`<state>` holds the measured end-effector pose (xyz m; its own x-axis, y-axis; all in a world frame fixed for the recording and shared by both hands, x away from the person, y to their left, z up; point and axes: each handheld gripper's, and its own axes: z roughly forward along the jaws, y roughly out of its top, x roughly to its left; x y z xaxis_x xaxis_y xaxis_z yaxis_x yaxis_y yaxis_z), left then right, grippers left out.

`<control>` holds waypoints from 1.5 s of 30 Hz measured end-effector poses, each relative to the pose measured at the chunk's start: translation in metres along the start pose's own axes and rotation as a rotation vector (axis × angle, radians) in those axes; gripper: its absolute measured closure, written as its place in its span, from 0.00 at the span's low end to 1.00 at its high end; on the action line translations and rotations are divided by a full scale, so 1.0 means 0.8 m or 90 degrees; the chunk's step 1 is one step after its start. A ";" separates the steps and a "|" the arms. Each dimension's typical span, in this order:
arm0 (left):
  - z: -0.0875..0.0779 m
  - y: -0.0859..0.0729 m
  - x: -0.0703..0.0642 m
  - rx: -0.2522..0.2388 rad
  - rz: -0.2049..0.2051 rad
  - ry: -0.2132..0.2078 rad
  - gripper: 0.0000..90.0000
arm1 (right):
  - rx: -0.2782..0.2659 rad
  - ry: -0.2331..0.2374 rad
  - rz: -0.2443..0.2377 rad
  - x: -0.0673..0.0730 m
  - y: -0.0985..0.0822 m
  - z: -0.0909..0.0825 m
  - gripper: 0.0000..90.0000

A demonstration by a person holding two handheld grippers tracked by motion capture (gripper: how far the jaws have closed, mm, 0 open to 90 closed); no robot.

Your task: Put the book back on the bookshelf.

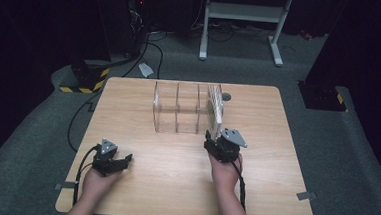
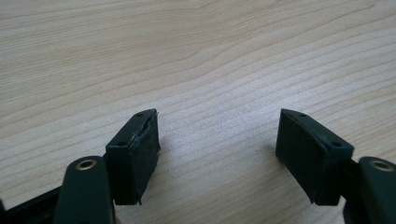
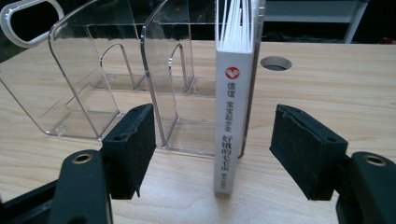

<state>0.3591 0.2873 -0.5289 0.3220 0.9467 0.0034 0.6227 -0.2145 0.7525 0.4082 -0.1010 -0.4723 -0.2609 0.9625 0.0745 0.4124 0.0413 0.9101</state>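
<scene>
2 grippers are in front of me, and I take them left to right. My left gripper [image 1: 125, 159] sits low on the near-left part of the table [image 1: 173, 186], jaws spread wide with nothing between them; its own view has bare wood grain under the pads [image 2: 135, 154]. There is plenty of open table around it and toward the middle, so it has room to swing in if I need a second hold.

Further right stands the clear acrylic rack [image 1: 176, 108], 3 slots by my count, with the left slots empty. Its dividers [image 3: 154, 70] look thin, stiff and slick, and I judge the rack light enough to skid if nudged.

In the rightmost slot stands the white book [image 3: 231, 121], upright, spine facing my right gripper [image 3: 212, 149]. That gripper is released too, 1 jaw on each side of the spine and neither touching it. The book looks thin and fairly light, rigid along the spine, with a glossy cover that may slip and pages [image 3: 236, 23] fanning loose at the top. I would pinch across the spine low down, where it is stiffest.

The divider just left of the book crowds the left jaw. To the right a round hole [image 3: 275, 63] breaks the tabletop, and the table's right edge is well apart
</scene>
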 end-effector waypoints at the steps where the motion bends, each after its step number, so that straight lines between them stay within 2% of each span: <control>1: 0.000 0.000 0.000 0.000 0.000 0.000 0.33 | -0.001 0.002 -0.005 -0.002 -0.001 -0.002 0.34; 5: 0.000 0.000 0.000 0.000 0.000 0.000 0.34 | 0.004 0.011 -0.007 -0.006 -0.005 -0.009 0.34; 8: 0.000 0.000 0.000 0.000 0.000 0.000 0.34 | 0.010 0.015 -0.022 -0.011 -0.013 -0.019 0.35; 13: 0.000 0.000 0.000 0.001 0.000 -0.001 0.34 | 0.028 0.006 -0.031 -0.026 -0.024 -0.033 0.36; 17: 0.000 0.000 0.001 0.002 0.001 0.003 0.32 | 0.053 0.000 -0.030 -0.048 -0.037 -0.043 0.34; 20: 0.000 0.000 0.001 0.002 0.001 0.004 0.32 | 0.075 -0.007 -0.041 -0.066 -0.046 -0.047 0.31; 23: 0.000 0.000 0.000 0.002 0.000 0.004 0.32 | 0.114 -0.014 -0.042 -0.086 -0.055 -0.050 0.26; 26: 0.000 0.000 0.001 0.002 0.002 0.005 0.32 | 0.147 -0.046 -0.064 -0.108 -0.067 -0.055 0.27; 30: 0.000 0.000 0.001 0.002 0.001 0.004 0.32 | 0.181 -0.076 -0.068 -0.134 -0.081 -0.062 0.27; 32: 0.000 0.001 0.001 0.002 0.003 0.004 0.31 | 0.209 -0.074 -0.062 -0.144 -0.087 -0.064 0.30; 35: 0.000 0.001 0.001 0.002 0.003 0.005 0.31 | 0.210 -0.072 -0.052 -0.156 -0.089 -0.071 0.29; 36: 0.000 0.001 0.001 0.002 0.003 0.005 0.31 | 0.214 -0.061 -0.041 -0.161 -0.089 -0.071 0.28; 38: 0.000 0.001 0.001 0.002 0.003 0.005 0.31 | 0.217 -0.050 -0.019 -0.166 -0.089 -0.072 0.25; 39: 0.000 0.001 0.001 0.003 0.003 0.005 0.31 | 0.216 -0.044 -0.021 -0.167 -0.089 -0.072 0.24; 40: 0.000 0.001 0.001 0.002 0.002 0.006 0.31 | 0.217 -0.046 -0.020 -0.167 -0.089 -0.072 0.23; 41: 0.000 0.001 0.000 0.003 0.002 0.006 0.31 | 0.221 -0.053 -0.032 -0.165 -0.089 -0.071 0.21; 45: 0.000 0.000 0.000 0.002 0.001 0.006 0.31 | 0.223 -0.064 -0.023 -0.160 -0.090 -0.071 0.19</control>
<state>0.3596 0.2873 -0.5288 0.3161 0.9487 0.0102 0.6251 -0.2163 0.7500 0.3621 -0.2429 -0.5242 -0.2012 0.9795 -0.0121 0.6832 0.1492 0.7148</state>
